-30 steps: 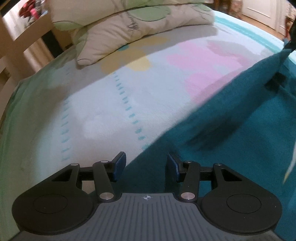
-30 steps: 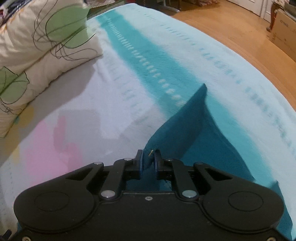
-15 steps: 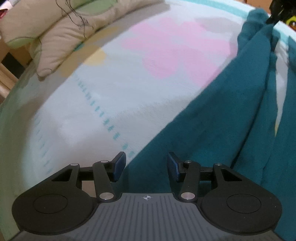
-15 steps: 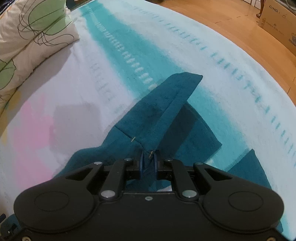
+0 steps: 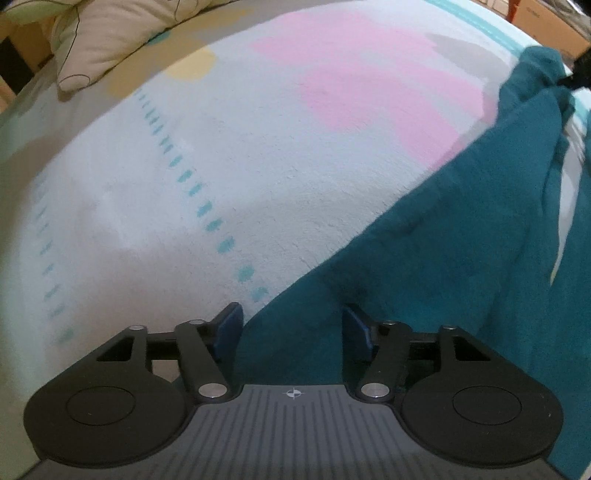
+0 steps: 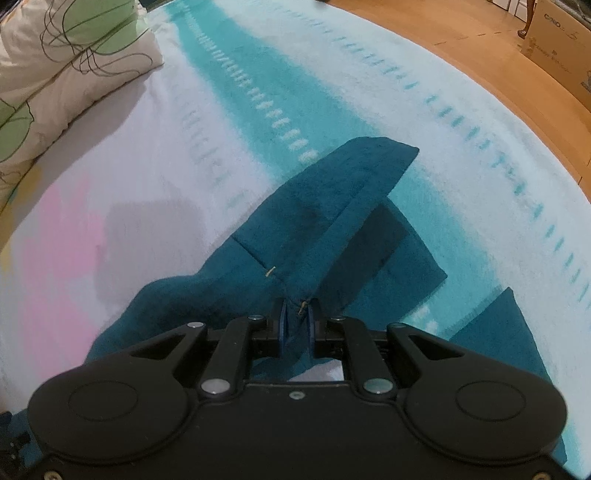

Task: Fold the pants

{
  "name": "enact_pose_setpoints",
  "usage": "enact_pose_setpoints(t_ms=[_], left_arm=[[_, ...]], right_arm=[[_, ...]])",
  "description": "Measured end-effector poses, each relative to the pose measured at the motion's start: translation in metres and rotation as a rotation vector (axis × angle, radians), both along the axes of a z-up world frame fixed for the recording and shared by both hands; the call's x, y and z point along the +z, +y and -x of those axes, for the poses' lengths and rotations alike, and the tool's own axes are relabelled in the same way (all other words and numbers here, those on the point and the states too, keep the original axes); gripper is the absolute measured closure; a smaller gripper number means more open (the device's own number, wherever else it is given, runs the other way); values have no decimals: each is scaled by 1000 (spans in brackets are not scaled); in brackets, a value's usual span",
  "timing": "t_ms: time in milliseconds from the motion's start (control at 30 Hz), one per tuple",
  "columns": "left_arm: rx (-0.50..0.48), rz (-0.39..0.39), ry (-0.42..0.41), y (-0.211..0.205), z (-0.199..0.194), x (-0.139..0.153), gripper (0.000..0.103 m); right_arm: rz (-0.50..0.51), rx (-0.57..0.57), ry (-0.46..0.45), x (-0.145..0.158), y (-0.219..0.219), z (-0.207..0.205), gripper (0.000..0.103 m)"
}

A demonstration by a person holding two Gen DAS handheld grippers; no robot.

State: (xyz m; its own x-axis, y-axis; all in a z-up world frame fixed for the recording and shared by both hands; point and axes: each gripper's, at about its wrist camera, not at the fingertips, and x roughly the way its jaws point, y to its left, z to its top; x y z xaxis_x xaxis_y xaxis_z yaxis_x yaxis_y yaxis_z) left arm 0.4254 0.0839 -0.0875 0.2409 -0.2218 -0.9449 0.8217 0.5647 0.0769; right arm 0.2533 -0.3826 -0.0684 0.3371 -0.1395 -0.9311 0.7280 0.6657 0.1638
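Teal fleece pants [image 6: 332, 206] lay spread over a pale plush blanket [image 5: 229, 155] patterned with pink and yellow patches, teal dashes and a broad turquoise stripe. The right gripper [image 6: 298, 325] had its blue pads nearly together, pinching a gathered fold of the pants by a seam with a small pale stitch mark; from there one hemmed leg end reached out flat across the stripe. The left gripper [image 5: 291, 332] pointed steeply down at the pants' edge where teal cloth met the blanket; its jaws were opening, cloth lay under the gap between them, and neither pad pressed on it. A cream pillow with green leaf shapes and black line drawing [image 6: 55, 70] rested at the blanket's far corner. Beyond the bed, on a wooden floor [image 6: 461, 33], stood a brown cardboard box [image 6: 561, 44] whose printed lettering was too blurred to read with confidence.
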Motion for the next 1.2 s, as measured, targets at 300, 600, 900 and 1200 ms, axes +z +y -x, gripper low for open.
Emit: enact_pose_setpoints(t_ms=[300,600,900,1200], left_arm=[[14,17,-11,-8,6,2,56],[-70,-111,-261,-33,76,1,99],[108,-10,-352,-14,80,64,99],[198,24,-428,11,130,118,99]], right_arm=[[18,19,18,-11,9,-1,85],[28,26,3,-9,10,2,85],[28,46,-64,8,10,12,86],[42,113,-159,52,30,40,86]])
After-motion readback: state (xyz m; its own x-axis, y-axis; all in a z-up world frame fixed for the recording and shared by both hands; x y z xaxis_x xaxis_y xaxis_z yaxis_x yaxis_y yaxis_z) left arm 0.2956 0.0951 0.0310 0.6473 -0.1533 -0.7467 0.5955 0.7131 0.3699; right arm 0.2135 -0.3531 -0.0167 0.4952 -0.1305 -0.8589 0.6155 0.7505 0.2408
